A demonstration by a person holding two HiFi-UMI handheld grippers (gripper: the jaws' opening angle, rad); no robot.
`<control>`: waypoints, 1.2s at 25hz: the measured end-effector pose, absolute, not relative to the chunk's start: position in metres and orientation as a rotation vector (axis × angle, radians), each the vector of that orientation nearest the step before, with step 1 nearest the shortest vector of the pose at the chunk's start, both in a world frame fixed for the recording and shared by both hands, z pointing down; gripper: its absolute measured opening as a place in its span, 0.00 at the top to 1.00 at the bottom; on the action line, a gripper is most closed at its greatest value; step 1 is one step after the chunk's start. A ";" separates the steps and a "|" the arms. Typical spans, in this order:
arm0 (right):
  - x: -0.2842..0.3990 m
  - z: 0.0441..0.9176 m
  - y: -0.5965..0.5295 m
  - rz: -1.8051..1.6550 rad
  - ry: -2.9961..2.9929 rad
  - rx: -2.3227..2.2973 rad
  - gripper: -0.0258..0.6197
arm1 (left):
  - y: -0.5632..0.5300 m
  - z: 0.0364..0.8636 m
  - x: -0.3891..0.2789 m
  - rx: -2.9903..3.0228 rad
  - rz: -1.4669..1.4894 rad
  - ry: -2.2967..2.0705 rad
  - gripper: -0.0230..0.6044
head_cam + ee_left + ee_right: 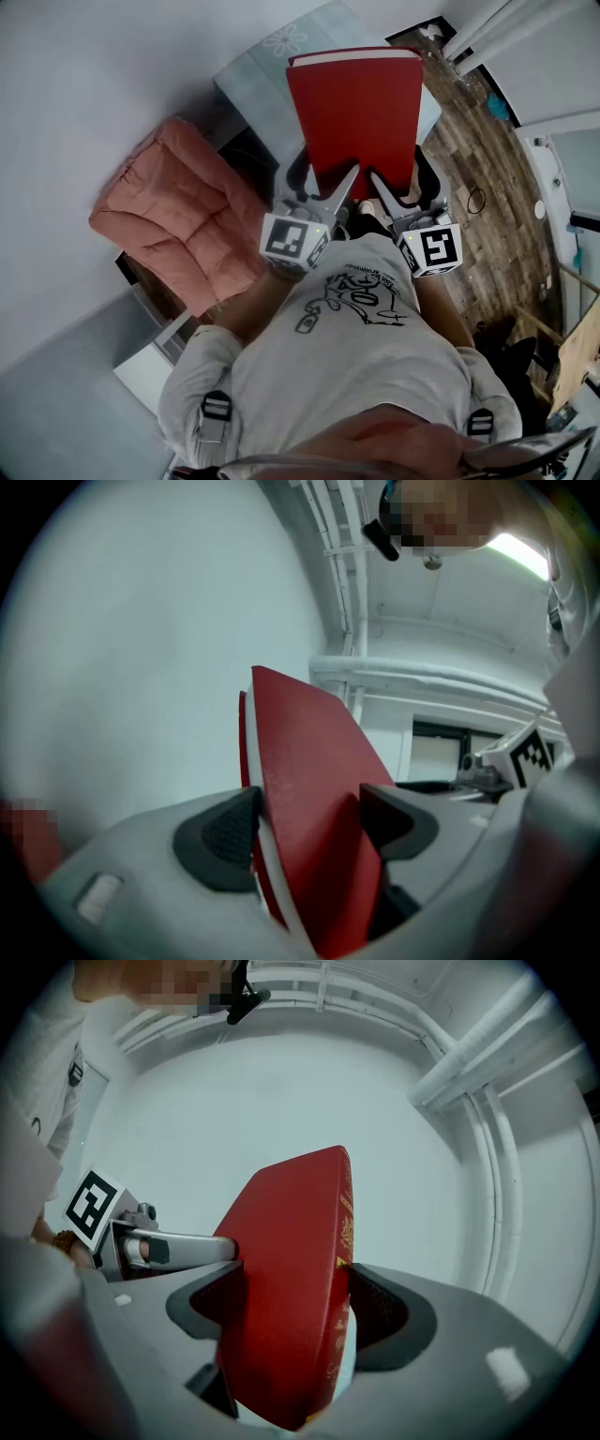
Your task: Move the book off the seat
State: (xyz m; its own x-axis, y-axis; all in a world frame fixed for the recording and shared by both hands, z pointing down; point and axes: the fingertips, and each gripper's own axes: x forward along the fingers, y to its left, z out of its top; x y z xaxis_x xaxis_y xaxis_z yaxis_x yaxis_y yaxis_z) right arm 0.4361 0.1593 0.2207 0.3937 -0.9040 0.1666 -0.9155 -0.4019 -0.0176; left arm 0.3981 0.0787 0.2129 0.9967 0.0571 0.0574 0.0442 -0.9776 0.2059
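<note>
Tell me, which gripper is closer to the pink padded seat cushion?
Left. The left gripper, shut on the red hardcover book, is on the side toward the pink padded seat cushion; the right gripper grips the book's other side, farther away.

The red book (356, 108), clamped in the left gripper (349, 178) and the right gripper (378, 180), fills the space straight ahead of both. On the left, the pink cushioned seat (178, 211) stands near, against a white wall (84, 84). A pale blue surface (253, 80) lies beyond. The wooden floor (487, 178) on the right is mostly open, apart from a cable loop (477, 199).
</note>
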 end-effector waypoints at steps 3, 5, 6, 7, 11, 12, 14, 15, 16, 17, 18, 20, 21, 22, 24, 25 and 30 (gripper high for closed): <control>0.431 0.220 0.146 0.229 -1.741 2.510 0.40 | 0.068 0.211 0.389 2.946 0.096 0.003 0.44; 0.430 0.221 0.135 0.231 -1.808 2.469 0.40 | 0.060 0.212 0.383 2.952 0.099 -0.069 0.44; 0.430 0.222 0.129 0.235 -1.845 2.447 0.40 | 0.055 0.212 0.381 2.955 0.102 -0.110 0.44; 0.430 0.222 0.122 0.241 -1.879 2.426 0.40 | 0.050 0.211 0.379 2.955 0.106 -0.150 0.44; 0.431 0.223 0.099 0.248 -2.002 2.326 0.40 | 0.032 0.212 0.373 2.940 0.126 -0.301 0.44; 0.432 0.223 0.096 0.249 -2.030 2.300 0.40 | 0.030 0.213 0.372 2.935 0.132 -0.338 0.44; 0.435 0.223 0.093 0.259 -2.076 2.262 0.40 | 0.030 0.212 0.373 2.928 0.137 -0.399 0.44; 0.437 0.224 0.092 0.261 -2.100 2.239 0.40 | 0.030 0.212 0.374 2.924 0.134 -0.431 0.44; 0.439 0.224 0.089 0.263 -2.128 2.211 0.40 | 0.029 0.211 0.374 2.918 0.131 -0.469 0.44; 0.440 0.225 0.086 0.267 -2.158 2.178 0.40 | 0.028 0.211 0.373 2.910 0.129 -0.511 0.44; 0.440 0.226 0.083 0.272 -2.186 2.145 0.40 | 0.027 0.211 0.372 2.903 0.126 -0.550 0.44; 0.441 0.227 0.079 0.285 -2.229 2.093 0.40 | 0.026 0.211 0.370 2.888 0.119 -0.617 0.44; 0.442 0.227 0.078 0.289 -2.247 2.070 0.40 | 0.027 0.212 0.370 2.878 0.117 -0.650 0.44; 0.443 0.227 0.078 0.288 -2.265 2.046 0.40 | 0.028 0.212 0.370 2.868 0.117 -0.681 0.44; 0.446 0.228 0.077 0.278 -2.297 2.004 0.40 | 0.030 0.213 0.372 2.860 0.112 -0.729 0.44; 0.448 0.228 0.077 0.279 -2.309 1.987 0.40 | 0.031 0.213 0.373 2.858 0.107 -0.750 0.44; 0.453 0.230 0.081 0.312 -2.360 1.926 0.40 | 0.038 0.212 0.376 2.835 0.099 -0.854 0.44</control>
State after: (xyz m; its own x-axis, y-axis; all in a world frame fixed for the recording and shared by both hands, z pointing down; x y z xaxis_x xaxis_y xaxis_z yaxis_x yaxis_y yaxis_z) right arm 0.4534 0.0810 0.2303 -0.2072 -0.9599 0.1890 -0.9760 0.1896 -0.1069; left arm 0.3765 0.0383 0.2123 0.8328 -0.5415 0.1149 -0.5534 -0.8190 0.1516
